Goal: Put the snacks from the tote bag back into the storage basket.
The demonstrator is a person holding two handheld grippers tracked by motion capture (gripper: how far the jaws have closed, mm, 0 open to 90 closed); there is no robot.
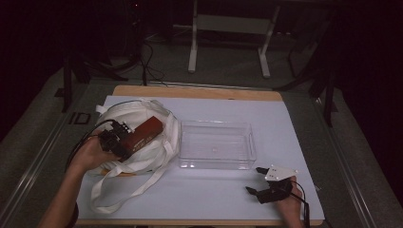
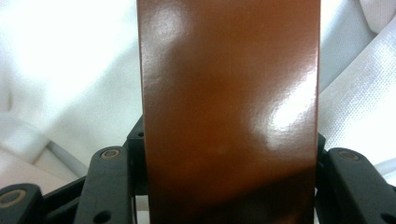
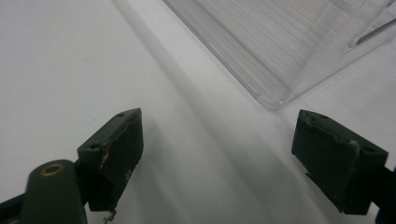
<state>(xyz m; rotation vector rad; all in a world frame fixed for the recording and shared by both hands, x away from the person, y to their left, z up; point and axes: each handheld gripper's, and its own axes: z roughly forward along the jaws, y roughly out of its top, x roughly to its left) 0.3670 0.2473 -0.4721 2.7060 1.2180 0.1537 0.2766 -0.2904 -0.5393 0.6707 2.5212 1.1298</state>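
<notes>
Glossy red-brown carton [image 1: 145, 132], rigid, probably light and slick-faced, clamped across its narrow sides near one end between my left fingers [image 2: 109, 186], just above the white cloth bag [image 1: 138, 142]; my right gripper [image 1: 260, 183] rests spread and empty on the counter [image 1: 209, 190] near the clear tray [image 1: 216, 145].

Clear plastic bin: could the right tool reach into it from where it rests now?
Probably yes. The right tool, jaws apart and holding nothing, lies just short of the clear plastic bin's near wall, with bare table cover between them, and the bin's open top is unobstructed.
</notes>
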